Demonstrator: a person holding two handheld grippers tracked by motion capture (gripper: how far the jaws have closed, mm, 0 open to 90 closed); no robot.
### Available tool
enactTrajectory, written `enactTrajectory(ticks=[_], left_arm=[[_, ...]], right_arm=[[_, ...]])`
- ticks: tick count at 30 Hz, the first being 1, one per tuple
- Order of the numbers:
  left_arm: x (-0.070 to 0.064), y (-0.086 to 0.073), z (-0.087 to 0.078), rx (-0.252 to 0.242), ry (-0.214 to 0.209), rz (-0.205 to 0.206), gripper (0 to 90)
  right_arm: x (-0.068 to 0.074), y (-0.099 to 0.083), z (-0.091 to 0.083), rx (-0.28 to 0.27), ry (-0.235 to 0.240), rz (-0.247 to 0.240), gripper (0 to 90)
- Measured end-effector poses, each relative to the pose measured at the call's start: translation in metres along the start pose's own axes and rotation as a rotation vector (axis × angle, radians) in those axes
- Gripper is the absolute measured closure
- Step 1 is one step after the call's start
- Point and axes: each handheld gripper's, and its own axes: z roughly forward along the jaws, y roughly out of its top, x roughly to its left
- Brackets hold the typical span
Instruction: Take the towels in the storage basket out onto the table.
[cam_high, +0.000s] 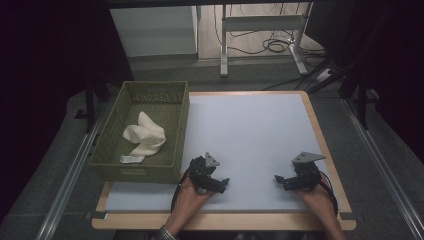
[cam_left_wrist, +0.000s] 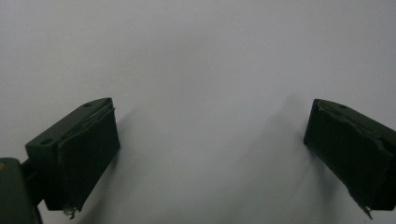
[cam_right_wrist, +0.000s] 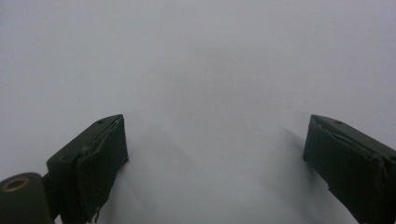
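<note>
with both the left gripper (cam_high: 223, 182) and right gripper (cam_high: 280, 180) gaping wide and empty at lower centre, we should reach steadily left toward the crumpled cream cloth (cam_high: 145, 137) lying inside the green woven basket (cam_high: 181, 130).

A pale mat (cam_high: 260, 135) and green basket (cam_high: 172, 165) cover the table (cam_high: 220, 220).

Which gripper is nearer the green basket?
Left. The left gripper sits just off the green basket, near its front right corner, jaws open over the white mat. The right gripper is farther right across the mat, also open.
</note>
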Motion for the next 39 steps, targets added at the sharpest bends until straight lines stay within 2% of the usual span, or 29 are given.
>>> enactTrajectory(ticks=[32,35,36,37,38,39], left_arm=[[-0.0001,0.001,0.0007,0.001,-0.01,-0.003,1.7],[0.0005,0.0018,0.0002,0.009,-0.019,0.008,1.8],[0.0006,0.0031,-0.001,0.01,-0.044,0.011,2.3],[0.0006,0.0031,-0.001,0.01,-0.044,0.011,2.9],[-0.0003,0.0049,-0.0026,0.001,-0.066,0.008,2.9],[-0.0014,0.0059,-0.0033,-0.001,-0.071,0.017,2.9]], right_arm=[[-0.0001,0.0,0.0001,-0.001,0.001,0.0,6.3],[-0.0001,0.0001,0.0001,-0.001,0.002,0.001,6.4],[-0.0001,0.0001,0.0001,-0.001,0.002,0.001,6.4],[-0.0001,0.0001,0.0001,-0.001,0.002,0.001,6.4],[-0.0001,0.0001,0.0001,-0.001,0.001,0.001,6.3],[-0.0001,0.0001,0.0001,-0.001,0.001,0.001,6.4]])
